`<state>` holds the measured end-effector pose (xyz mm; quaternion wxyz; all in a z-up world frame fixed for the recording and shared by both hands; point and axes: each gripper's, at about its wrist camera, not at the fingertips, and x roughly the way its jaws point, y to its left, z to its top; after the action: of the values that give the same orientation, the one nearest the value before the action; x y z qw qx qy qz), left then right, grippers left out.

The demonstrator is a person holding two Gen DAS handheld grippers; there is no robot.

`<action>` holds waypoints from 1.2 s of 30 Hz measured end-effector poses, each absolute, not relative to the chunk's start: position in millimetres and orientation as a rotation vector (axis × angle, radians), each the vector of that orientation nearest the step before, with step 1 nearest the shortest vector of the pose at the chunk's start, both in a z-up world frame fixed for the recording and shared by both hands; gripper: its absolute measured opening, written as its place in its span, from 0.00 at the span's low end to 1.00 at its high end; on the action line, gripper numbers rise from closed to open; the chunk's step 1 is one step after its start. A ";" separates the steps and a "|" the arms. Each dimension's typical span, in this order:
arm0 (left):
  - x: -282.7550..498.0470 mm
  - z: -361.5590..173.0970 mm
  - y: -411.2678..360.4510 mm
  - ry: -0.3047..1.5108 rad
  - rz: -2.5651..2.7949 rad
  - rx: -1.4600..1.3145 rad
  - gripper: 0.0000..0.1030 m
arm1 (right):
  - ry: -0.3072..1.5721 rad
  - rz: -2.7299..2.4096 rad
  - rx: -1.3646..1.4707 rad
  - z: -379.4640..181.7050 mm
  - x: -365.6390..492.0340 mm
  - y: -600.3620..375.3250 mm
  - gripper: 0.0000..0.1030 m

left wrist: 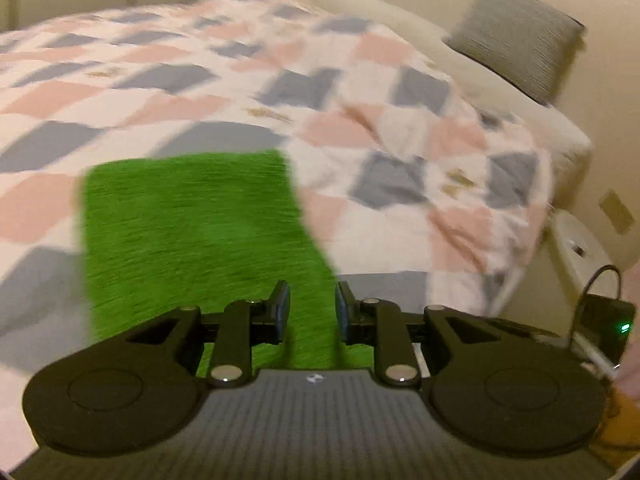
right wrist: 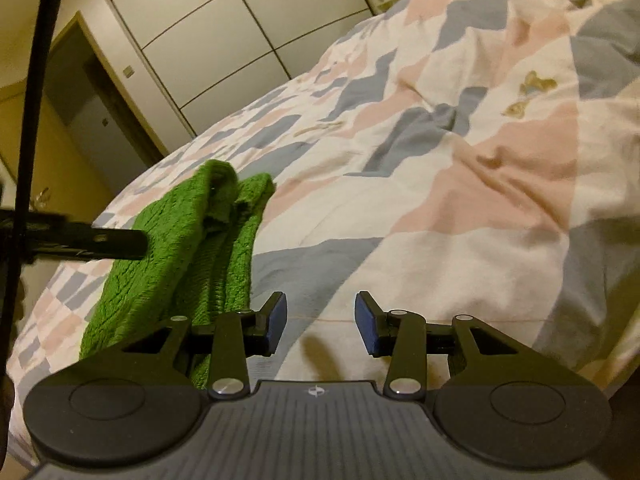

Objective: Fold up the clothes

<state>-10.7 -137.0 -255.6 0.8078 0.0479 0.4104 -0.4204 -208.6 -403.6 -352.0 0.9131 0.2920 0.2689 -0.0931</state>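
left gripper (left wrist: 310,312): jaws spread, a clear gap between the two blue pads, nothing pinched. the pads hover over the near edge of the green cloth (left wrist: 200,232), whose right edge runs up through the gap; whether they touch the fabric cannot be told, since the left wrist view is motion-blurred. the tool points forward and slightly down across the bed.

right gripper (right wrist: 320,322): jaws spread wider, blue pads well apart, empty. it hangs low over the quilt (right wrist: 460,200), tipped down towards it, just right of the cloth; a faint shadow of the fingers falls on the bedding below the gap. the left finger stands just beside the cloth's near right edge.

green cloth: lies on the quilt. in the left wrist view it reads as a flat, roughly rectangular folded piece. in the right wrist view it shows as a knitted, ribbed fabric with two raised folds and a bunched far end.

left of the cloth in the right wrist view, a dark bar (right wrist: 100,242) reaches in to its left edge, with a black cable (right wrist: 36,80) running up the frame.

surroundings: patchwork quilt in pink, grey and white; grey pillow (left wrist: 516,36) at the far right of the bed; pale wardrobe doors (right wrist: 224,28) beyond the bed.
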 end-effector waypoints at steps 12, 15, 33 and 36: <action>6.0 -291.2 -53.6 0.938 -0.663 -0.032 0.28 | 0.475 0.104 0.989 -362.7 -174.4 -386.3 0.43; 13.2 -292.3 -52.5 0.924 -0.665 -0.042 0.29 | 0.494 0.126 1.084 -374.8 -158.7 -383.5 0.43; 25.1 -294.8 -115.0 0.831 -0.762 0.095 0.35 | 0.390 -0.010 0.683 -310.0 -123.0 -381.3 0.07; 22.8 -302.5 -112.1 0.842 -0.750 0.114 0.37 | 0.505 -0.093 0.685 -337.2 -129.5 -374.1 0.07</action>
<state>22.8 -112.1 -302.5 0.8437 0.0540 0.3987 -0.3554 -129.5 -374.1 -337.2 0.9097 0.3322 0.2449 -0.0451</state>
